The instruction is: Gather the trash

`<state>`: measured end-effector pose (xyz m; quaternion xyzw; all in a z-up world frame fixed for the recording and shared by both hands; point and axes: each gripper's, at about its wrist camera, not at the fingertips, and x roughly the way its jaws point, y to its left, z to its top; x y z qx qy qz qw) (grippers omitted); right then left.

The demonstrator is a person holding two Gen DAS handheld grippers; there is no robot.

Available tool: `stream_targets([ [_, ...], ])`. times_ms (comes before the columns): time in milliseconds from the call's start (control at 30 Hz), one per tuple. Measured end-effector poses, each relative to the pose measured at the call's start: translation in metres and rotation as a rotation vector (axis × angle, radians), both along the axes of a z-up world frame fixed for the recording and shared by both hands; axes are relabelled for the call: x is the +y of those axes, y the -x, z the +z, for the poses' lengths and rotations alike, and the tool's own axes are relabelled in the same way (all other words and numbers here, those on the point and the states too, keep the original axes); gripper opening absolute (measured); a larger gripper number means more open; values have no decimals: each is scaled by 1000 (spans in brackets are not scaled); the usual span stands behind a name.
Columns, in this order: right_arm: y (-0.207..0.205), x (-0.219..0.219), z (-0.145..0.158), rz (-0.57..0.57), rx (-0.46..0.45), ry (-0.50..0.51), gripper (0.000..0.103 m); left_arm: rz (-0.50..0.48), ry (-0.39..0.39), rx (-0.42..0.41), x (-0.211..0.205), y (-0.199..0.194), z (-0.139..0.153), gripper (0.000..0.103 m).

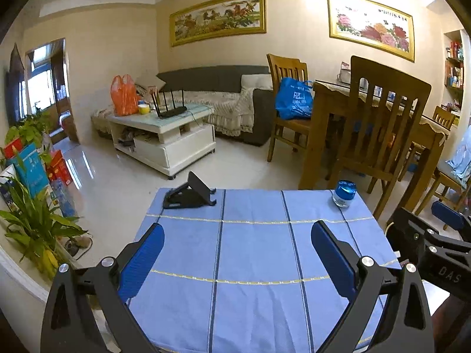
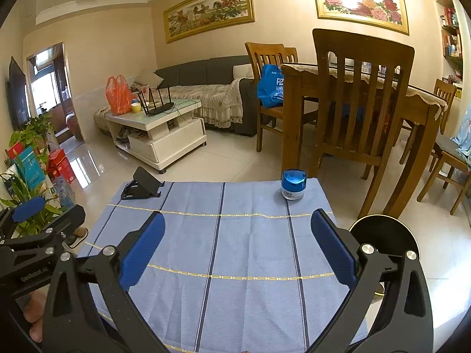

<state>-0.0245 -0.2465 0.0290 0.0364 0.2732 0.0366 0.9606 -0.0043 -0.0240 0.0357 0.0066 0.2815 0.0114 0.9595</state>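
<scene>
A small table with a blue striped cloth [image 1: 253,253] [image 2: 229,250] lies below both grippers. A small jar with a shiny blue lid [image 1: 344,193] [image 2: 293,184] stands at its far right corner. A black folding phone stand [image 1: 191,192] [image 2: 142,187] sits at its far left corner. My left gripper [image 1: 237,232] is open and empty above the cloth. My right gripper [image 2: 237,223] is open and empty above the cloth. A round black bin [image 2: 384,236] stands on the floor right of the table. No loose trash shows on the cloth.
Wooden chairs [image 2: 359,100] and a dining table [image 1: 368,108] stand behind the small table on the right. A white coffee table [image 1: 164,135] and a sofa [image 1: 217,88] are farther back. Potted plants [image 1: 32,214] and boxes line the left wall.
</scene>
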Motion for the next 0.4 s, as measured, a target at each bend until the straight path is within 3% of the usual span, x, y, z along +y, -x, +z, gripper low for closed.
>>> stream_targets([
  [200,0,0,1,0,6,-10,98,-4,-78,-13,-4,-6,-1,96],
  [300,0,1,0,1,9,-10,98,78,-133,-10,-2,-9,-4,96],
  [400,-2,0,-2,4,18,-12,98,106,-130,-10,6,-12,-4,96],
])
